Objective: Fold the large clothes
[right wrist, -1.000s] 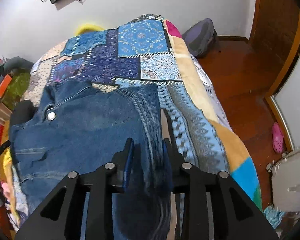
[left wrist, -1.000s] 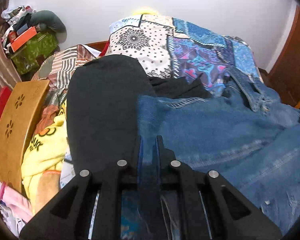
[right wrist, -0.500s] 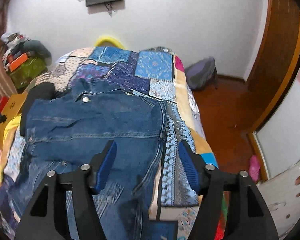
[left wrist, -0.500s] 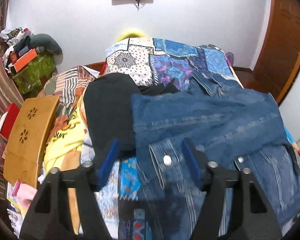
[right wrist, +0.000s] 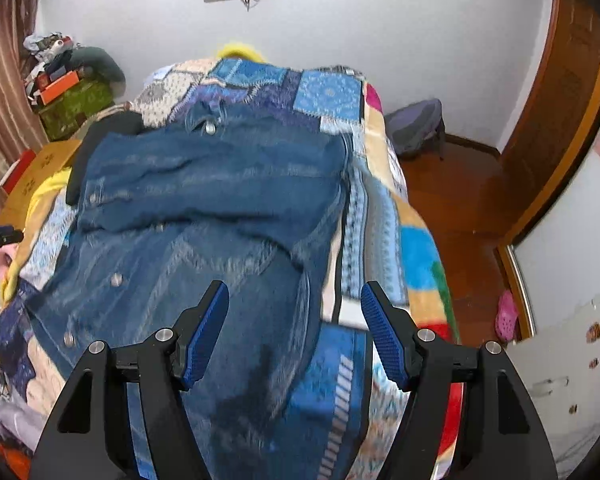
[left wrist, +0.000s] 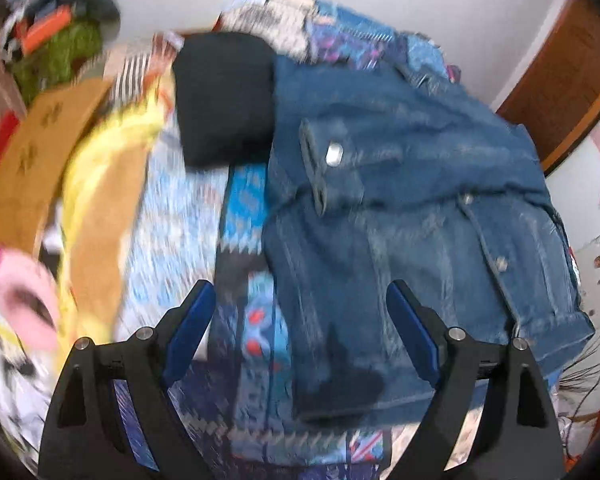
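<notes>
A blue denim jacket (left wrist: 412,208) lies on the patchwork bed cover (left wrist: 244,208), its sleeves folded across the chest. My left gripper (left wrist: 300,300) hovers above the jacket's near left edge, jaws still opening, nothing between them. In the right wrist view the same denim jacket (right wrist: 204,216) spreads over the bed cover (right wrist: 380,216). My right gripper (right wrist: 294,300) hangs open over the jacket's near right edge, clear of the cloth.
A folded black garment (left wrist: 224,96) lies beside the jacket's collar. A yellow cloth (left wrist: 112,160) and a wooden board (left wrist: 36,156) sit at the bed's left. Boxes and clutter (right wrist: 72,92) pile up in the far left corner. Wooden floor (right wrist: 460,200) and a purple bag (right wrist: 418,128) are to the right.
Both grippers let go of the denim sleeves, opened wide and drew back toward the near end of the bed. The jacket now lies with its sleeves folded over the chest.
</notes>
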`<action>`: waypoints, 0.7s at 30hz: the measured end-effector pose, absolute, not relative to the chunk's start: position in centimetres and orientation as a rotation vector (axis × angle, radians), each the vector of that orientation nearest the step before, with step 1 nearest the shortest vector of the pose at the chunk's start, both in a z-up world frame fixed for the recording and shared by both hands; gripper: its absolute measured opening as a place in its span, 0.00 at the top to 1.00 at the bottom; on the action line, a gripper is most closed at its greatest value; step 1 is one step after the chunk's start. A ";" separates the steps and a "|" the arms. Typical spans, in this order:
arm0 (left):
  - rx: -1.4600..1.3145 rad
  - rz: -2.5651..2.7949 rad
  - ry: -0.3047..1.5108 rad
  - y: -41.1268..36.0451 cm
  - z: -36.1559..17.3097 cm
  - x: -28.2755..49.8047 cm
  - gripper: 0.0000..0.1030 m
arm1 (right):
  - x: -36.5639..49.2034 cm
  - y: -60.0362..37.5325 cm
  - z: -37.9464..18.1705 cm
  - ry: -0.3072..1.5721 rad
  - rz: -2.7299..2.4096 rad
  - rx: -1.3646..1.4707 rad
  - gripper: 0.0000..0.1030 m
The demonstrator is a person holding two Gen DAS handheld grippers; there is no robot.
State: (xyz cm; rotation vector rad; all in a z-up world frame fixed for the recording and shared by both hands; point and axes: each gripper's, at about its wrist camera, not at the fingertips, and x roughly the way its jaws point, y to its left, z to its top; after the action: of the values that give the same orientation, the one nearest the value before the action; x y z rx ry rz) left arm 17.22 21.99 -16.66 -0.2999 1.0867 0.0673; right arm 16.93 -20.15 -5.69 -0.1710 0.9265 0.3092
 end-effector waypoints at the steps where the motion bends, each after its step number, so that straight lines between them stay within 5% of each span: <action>1: -0.333 0.063 1.108 22.2 -17.8 16.8 0.15 | 16.6 -20.5 -6.1 0.939 0.306 -0.159 0.37; 9: -0.548 0.003 1.244 21.8 -24.2 15.0 0.16 | 14.7 -22.6 -10.4 1.082 0.270 -0.049 0.37; 21: -0.702 -0.093 1.215 19.1 -26.7 15.9 0.13 | 14.3 -21.6 -13.6 1.196 0.405 0.197 0.34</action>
State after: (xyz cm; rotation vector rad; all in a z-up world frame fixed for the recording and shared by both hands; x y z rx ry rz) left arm 15.91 19.13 -26.68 -0.7022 1.2148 -0.0930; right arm 14.32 -21.64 -13.55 0.1970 1.1959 0.4054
